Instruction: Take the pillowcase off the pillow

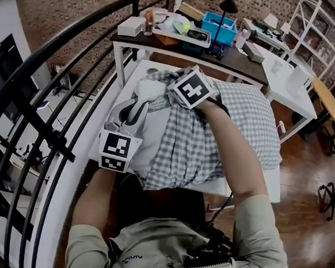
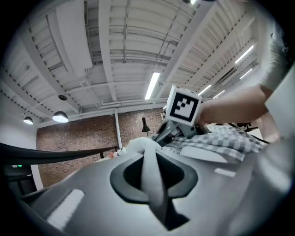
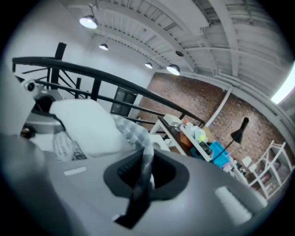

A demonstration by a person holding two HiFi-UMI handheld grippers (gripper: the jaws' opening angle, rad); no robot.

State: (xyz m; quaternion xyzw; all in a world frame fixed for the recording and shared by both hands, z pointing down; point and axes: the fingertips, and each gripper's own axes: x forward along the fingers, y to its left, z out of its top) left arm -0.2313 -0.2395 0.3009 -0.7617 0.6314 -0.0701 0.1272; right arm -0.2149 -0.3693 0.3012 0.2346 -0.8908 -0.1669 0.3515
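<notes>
Inside checked pillowcase [image 1: 187, 149], white pillow [image 1: 148, 93], partly exposed

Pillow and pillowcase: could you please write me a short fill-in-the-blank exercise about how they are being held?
The left tool is shut on a fold of the white ____.
The right tool is shut on the checked ____.
The box on the desk behind is coloured ____.
Missing words: pillow; pillowcase; blue.

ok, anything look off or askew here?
Nothing damaged or spilled. The checked pillowcase is bunched up, partly off the white pillow; left gripper pinches the pillow, right gripper the pillowcase.
</notes>
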